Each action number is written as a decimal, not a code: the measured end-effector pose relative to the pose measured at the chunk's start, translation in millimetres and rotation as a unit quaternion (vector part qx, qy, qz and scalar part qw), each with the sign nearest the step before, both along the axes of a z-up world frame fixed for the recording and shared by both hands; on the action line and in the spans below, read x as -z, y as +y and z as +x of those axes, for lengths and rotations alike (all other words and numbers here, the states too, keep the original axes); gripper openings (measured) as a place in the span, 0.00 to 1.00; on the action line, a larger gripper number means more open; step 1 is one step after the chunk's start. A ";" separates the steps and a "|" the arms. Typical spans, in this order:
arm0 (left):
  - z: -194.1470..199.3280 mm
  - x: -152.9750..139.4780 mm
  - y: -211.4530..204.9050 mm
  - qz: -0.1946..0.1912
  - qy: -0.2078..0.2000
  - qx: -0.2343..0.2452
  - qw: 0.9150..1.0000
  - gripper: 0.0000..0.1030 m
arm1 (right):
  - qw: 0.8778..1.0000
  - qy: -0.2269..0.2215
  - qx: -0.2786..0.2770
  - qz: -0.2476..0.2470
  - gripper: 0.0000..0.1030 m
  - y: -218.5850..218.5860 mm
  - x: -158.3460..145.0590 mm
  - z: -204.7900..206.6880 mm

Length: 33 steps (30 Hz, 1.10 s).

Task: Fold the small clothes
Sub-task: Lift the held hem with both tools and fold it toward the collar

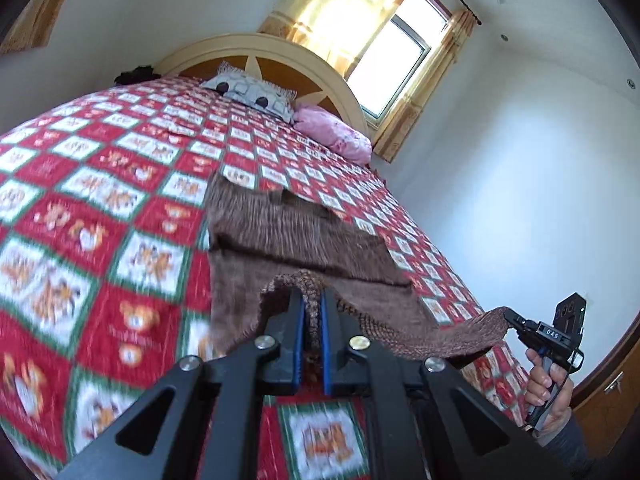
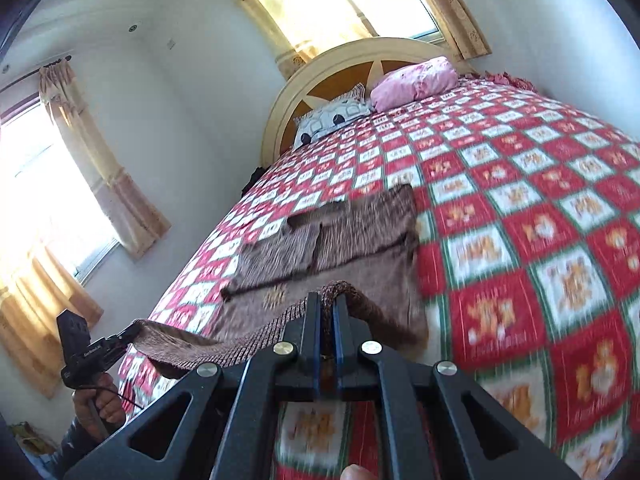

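A bed (image 1: 100, 184) with a red checked quilt fills the room. On it lies a brown knitted garment (image 1: 280, 232), its near hem lifted. The left gripper (image 1: 311, 300) and right gripper (image 2: 328, 304) each clamp one hem corner.

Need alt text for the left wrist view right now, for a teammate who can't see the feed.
The left claw is shut on the near hem of a brown knitted garment, lifting it off a bed with a red, white and green checked quilt. At the right edge, the right claw grips the same hem. A patterned grey pillow and pink pillow lie by the cream headboard.
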<state>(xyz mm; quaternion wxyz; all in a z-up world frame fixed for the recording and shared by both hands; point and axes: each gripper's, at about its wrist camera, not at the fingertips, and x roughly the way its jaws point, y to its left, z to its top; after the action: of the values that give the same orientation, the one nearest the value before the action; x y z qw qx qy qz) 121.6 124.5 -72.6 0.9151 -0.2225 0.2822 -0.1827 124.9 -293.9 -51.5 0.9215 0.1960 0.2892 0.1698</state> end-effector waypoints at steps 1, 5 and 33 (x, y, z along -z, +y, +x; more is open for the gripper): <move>6.5 -1.5 0.5 0.004 -0.002 -0.002 1.000 0.07 | 1.000 0.000 0.002 0.001 0.04 0.5 -3.4 13.8; 39.7 -6.4 3.1 0.009 -0.002 -0.010 1.000 0.07 | 1.000 0.002 0.007 0.006 0.04 3.4 -11.6 52.1; 284.3 74.9 5.9 0.057 0.122 -0.040 0.990 0.11 | 0.981 0.181 0.056 0.043 0.07 -10.8 93.5 352.7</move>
<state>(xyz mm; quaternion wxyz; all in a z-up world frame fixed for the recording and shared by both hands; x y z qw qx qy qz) 406.0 130.4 -147.5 0.8918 -0.2019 0.3921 -0.1014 477.6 -304.7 -145.0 0.8526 0.2784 0.4326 0.0918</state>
